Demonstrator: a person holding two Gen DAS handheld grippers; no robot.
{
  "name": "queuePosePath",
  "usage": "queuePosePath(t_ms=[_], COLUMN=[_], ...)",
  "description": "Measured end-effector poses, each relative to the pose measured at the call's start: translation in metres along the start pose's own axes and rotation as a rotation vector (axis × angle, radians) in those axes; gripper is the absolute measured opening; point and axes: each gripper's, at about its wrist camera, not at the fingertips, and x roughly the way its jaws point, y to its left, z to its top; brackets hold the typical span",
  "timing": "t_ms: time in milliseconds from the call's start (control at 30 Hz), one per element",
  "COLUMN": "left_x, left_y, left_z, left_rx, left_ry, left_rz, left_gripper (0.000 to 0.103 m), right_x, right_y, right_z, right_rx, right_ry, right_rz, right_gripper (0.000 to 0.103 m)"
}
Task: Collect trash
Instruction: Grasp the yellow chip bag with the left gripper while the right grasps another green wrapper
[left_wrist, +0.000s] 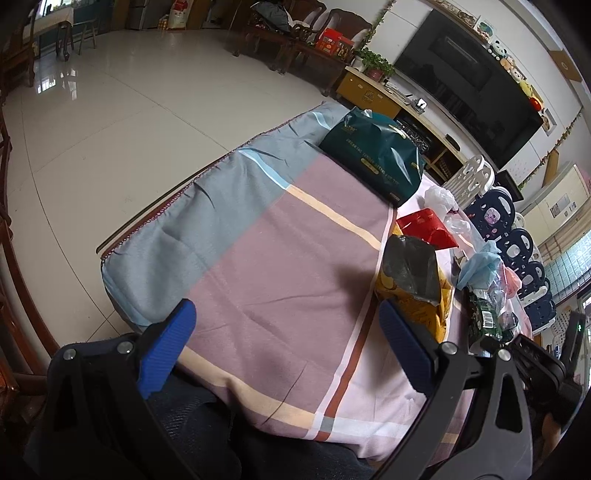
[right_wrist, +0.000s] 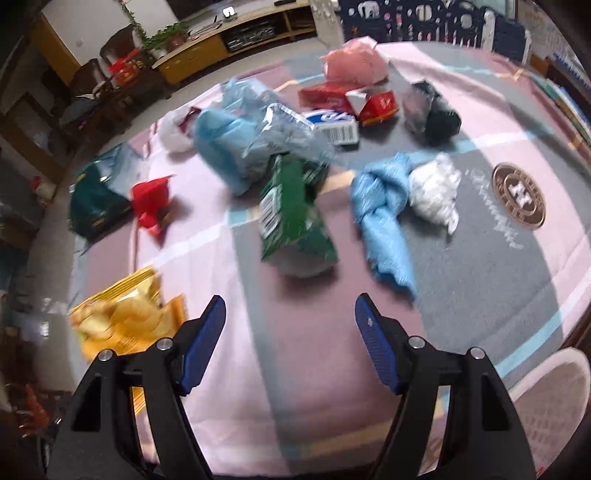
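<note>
while both grippers hang empty, pretty much all the trash is left to collect

right gripper (right_wrist: 290, 332) has jaws wide, nothing between them; green wrapper (right_wrist: 295, 214) just ahead, blue bag (right_wrist: 384, 206) ahead-right, yellow chip bag (right_wrist: 125, 317) at its left. left gripper (left_wrist: 284, 343) wide too, over bare tablecloth (left_wrist: 258, 240).

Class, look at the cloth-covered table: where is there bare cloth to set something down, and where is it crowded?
Bare: the mauve stretch between the open left claw and the dark green tissue pack; also the cloth before the open right claw, below the green crumpled wrapper. Crowded: around the knotted blue plastic bag and red cardboard boxes.
</note>
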Motion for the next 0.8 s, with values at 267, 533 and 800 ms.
queuePosePath(t_ms=[267,533,800], left_x=[0.005,0.011,0.042], left_y=[-0.007,-0.014,-0.081], left_z=[-0.002,-0.004,-0.002], left_rx=[0.037,0.045,0.138], left_ry=[0.014,0.052,0.186], left_rz=[0.004,-0.107,-0.286], left_gripper=[0.099,0.1,0.1], right_x=[0.031,0.025,-0.023], right_y=[0.028,0.019,-0.006], right_z=[0.028,0.007,-0.05], right_rx=[-0.14,-0.177,-0.178], right_ry=[-0.09,-0.001,0.01], right_rz=[-0.168,0.011,0.16], right_gripper=[0.07,0.012,0.012])
